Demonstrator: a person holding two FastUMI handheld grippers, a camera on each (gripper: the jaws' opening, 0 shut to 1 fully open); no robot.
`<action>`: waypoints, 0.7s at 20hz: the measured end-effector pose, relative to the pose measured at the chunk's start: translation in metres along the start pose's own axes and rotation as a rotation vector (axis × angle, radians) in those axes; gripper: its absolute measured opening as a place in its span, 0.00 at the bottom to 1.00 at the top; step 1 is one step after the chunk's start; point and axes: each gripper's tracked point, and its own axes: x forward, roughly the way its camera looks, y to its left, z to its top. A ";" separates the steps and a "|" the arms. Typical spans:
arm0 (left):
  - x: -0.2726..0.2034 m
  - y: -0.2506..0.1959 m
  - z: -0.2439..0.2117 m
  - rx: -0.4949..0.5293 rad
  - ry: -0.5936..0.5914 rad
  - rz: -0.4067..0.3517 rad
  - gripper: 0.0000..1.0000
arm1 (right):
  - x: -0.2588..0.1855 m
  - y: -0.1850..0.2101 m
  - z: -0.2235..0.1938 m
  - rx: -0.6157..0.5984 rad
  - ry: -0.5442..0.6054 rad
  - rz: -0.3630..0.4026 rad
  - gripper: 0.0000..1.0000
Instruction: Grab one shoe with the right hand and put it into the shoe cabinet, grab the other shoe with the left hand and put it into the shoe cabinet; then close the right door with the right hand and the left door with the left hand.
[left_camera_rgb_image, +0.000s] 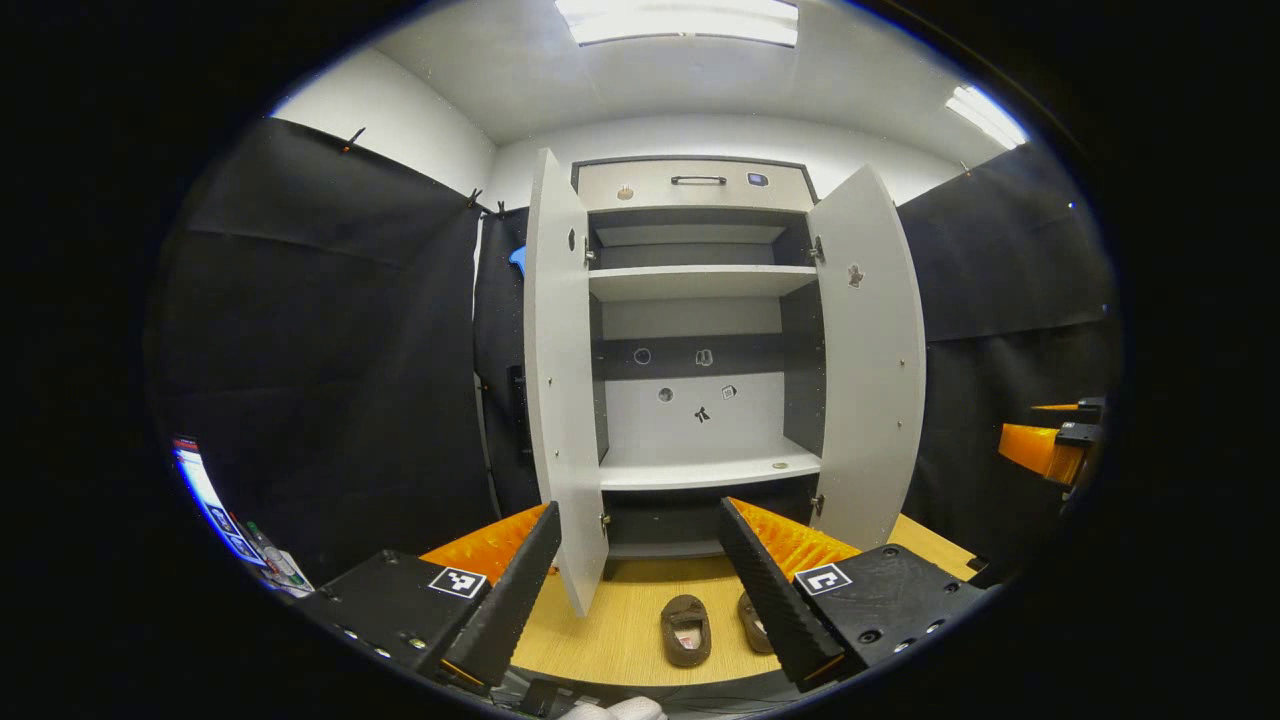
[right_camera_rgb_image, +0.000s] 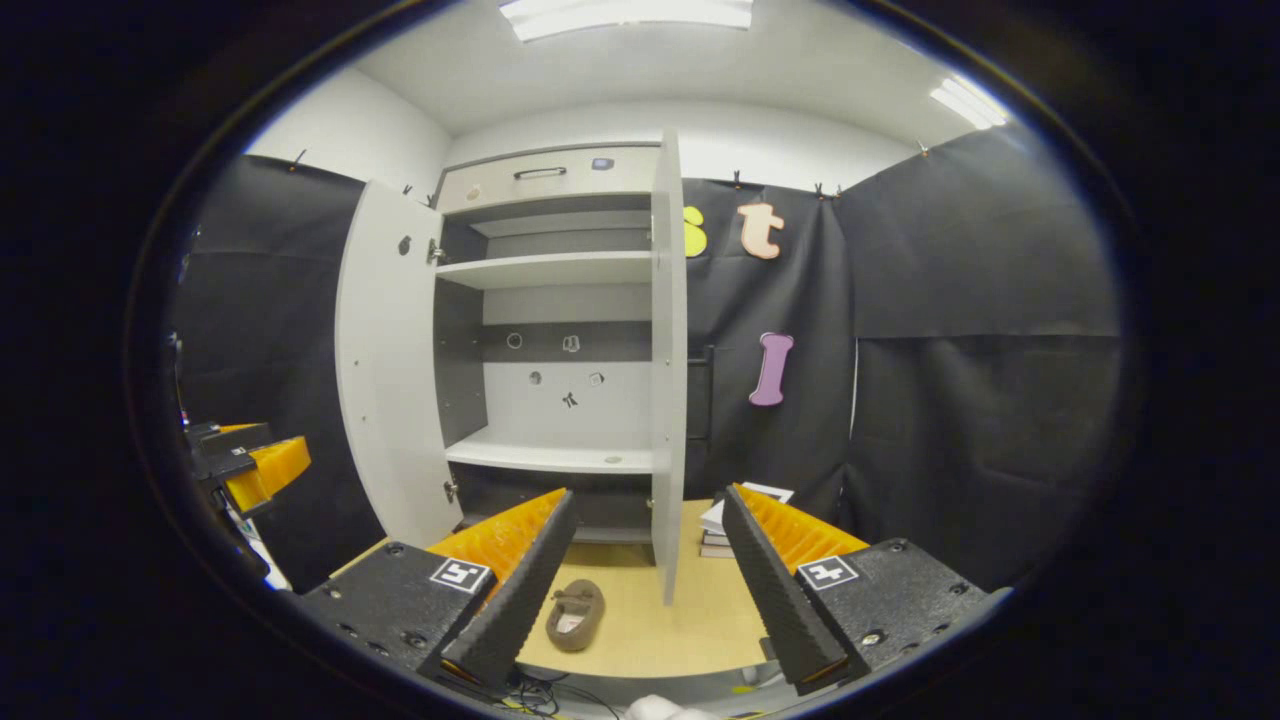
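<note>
Both shoes (left_camera_rgb_image: 686, 629) on the bench (left_camera_rgb_image: 620, 640) before the open cabinet (left_camera_rgb_image: 700, 300) | left tool (left_camera_rgb_image: 640, 600) and right tool (right_camera_rgb_image: 645, 590) spread wide, empty | risk: right door (right_camera_rgb_image: 668, 360) edge stands between right tool and shelf, could snag the carry.

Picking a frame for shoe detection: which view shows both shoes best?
Left gripper view: both shoes lie side by side on the table, one partly behind a finger. Right gripper view shows one shoe, unobstructed.
</note>
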 end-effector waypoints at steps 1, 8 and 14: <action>-0.001 0.001 0.000 -0.001 0.001 -0.001 0.96 | 0.001 0.001 -0.001 -0.003 0.003 0.001 0.97; -0.008 0.012 -0.008 0.012 0.013 0.002 0.96 | 0.019 0.021 -0.038 -0.040 0.075 0.021 0.95; -0.020 0.024 -0.020 -0.005 0.037 0.018 0.96 | 0.053 0.060 -0.120 -0.055 0.242 0.093 0.97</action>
